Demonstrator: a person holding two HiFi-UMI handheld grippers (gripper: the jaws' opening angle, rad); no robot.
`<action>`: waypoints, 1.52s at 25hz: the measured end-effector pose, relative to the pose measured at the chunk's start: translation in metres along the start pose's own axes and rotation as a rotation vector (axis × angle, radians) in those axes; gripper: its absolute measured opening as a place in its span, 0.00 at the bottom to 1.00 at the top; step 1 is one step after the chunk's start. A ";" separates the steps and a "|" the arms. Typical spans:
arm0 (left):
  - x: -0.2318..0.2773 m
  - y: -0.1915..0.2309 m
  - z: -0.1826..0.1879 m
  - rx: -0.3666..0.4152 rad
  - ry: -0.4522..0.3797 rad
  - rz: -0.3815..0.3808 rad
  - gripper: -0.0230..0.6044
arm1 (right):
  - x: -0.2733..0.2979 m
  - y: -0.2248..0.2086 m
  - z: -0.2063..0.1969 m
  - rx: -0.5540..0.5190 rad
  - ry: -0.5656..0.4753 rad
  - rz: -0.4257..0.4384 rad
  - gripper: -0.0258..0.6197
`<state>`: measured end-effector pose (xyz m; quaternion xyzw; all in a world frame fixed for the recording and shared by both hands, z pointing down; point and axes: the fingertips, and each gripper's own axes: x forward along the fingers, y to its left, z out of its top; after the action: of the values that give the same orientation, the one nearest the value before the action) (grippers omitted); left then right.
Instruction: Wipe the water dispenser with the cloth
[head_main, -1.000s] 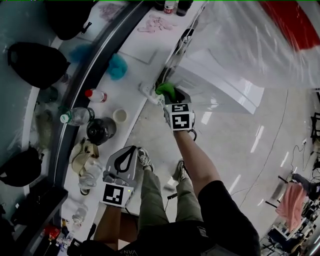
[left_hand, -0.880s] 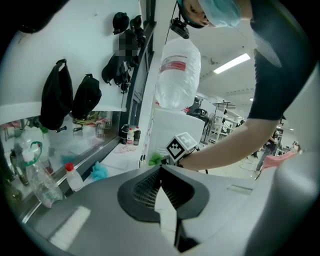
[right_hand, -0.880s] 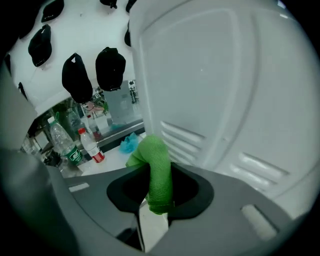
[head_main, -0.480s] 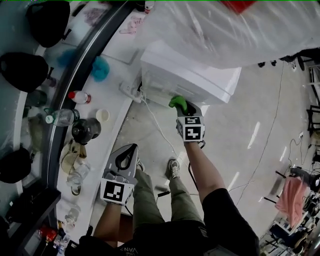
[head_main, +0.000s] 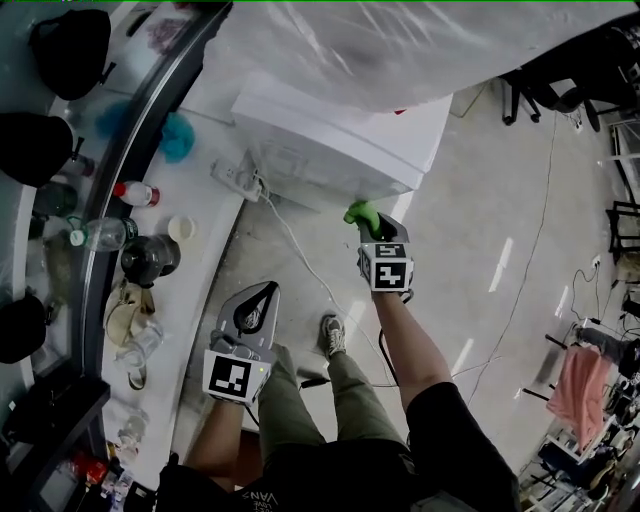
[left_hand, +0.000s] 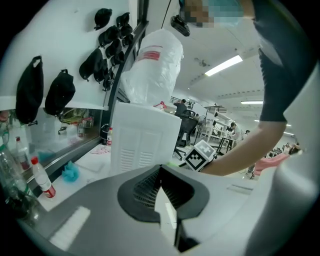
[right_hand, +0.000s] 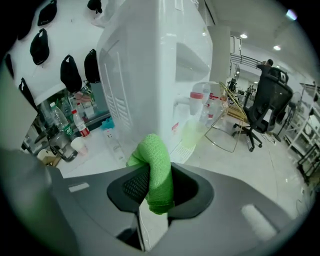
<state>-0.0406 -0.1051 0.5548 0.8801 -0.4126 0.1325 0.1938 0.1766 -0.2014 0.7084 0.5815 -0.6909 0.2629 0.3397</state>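
Observation:
The white water dispenser (head_main: 335, 140) stands on the floor by the counter, a plastic-wrapped bottle (head_main: 400, 50) on top. My right gripper (head_main: 368, 222) is shut on a green cloth (head_main: 360, 213), held at the dispenser's lower front corner. In the right gripper view the green cloth (right_hand: 156, 172) bulges out of the jaws just short of the dispenser (right_hand: 150, 75), whose taps (right_hand: 192, 102) show on the right face. My left gripper (head_main: 254, 305) hangs back over the floor, jaws shut, nothing between them. The left gripper view shows the dispenser's vented panel (left_hand: 142, 145).
A white counter (head_main: 200, 280) runs along the left with bottles (head_main: 135, 192), a dark pot (head_main: 148, 258), a cup (head_main: 182, 228), a teal cloth (head_main: 178, 138) and a power strip (head_main: 235, 178). Its cable (head_main: 300, 262) trails over the floor. An office chair (right_hand: 265, 107) stands at right.
The view has swung, so the dispenser now lies further up and left. My right gripper with the green cloth has slid from the dispenser's side edge round to its lower front corner. Left gripper barely moved.

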 end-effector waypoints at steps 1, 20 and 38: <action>0.001 -0.002 -0.001 -0.004 0.001 0.000 0.04 | -0.002 -0.003 -0.002 0.000 0.003 -0.003 0.21; -0.039 0.106 -0.019 -0.010 0.040 0.053 0.04 | 0.077 0.168 0.031 -0.026 -0.011 0.187 0.21; -0.053 0.163 -0.036 -0.018 0.056 0.084 0.04 | 0.152 0.190 0.065 0.023 0.018 0.111 0.21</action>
<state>-0.2032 -0.1481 0.6036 0.8562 -0.4448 0.1615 0.2074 -0.0345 -0.3103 0.7908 0.5438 -0.7159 0.2944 0.3242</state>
